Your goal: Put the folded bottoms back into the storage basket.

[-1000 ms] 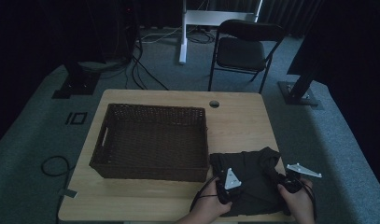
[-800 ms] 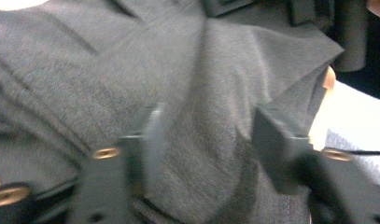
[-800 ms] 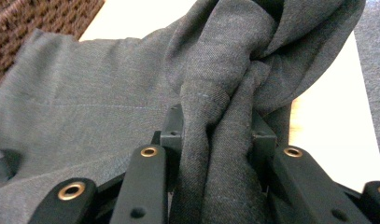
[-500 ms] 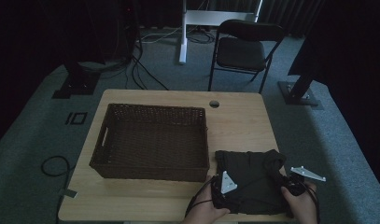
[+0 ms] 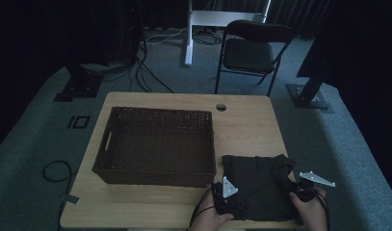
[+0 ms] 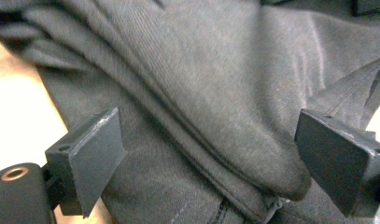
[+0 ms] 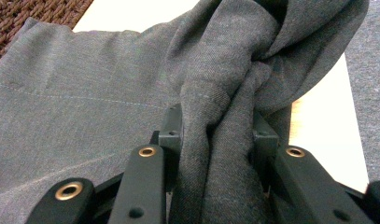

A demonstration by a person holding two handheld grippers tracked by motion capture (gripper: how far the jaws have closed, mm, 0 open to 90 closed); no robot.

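Note:
A dark grey garment (image 5: pixel 258 185) lies folded on the near right part of the wooden table (image 5: pixel 246 127). My left gripper (image 5: pixel 221 195) is at the garment's left edge; its jaws stand open with folds of the grey cloth (image 6: pixel 201 102) between them. At the garment's right edge my right gripper (image 5: pixel 299 193) is shut on a bunched fold of the cloth (image 7: pixel 220 154), which twists into a knot-like bundle just beyond the jaws. Hands hold both grippers from the table's near edge.
A dark woven basket (image 5: pixel 157 144) sits on the table left of the garment, its corner (image 7: pixel 33 14) near the cloth. A cable hole (image 5: pixel 221 107) is at the far edge. A folding chair (image 5: pixel 251 53) stands beyond the table.
Both grippers and the garment have drawn back toward the near edge of the table. The garment now lies flatter and more squared than before.

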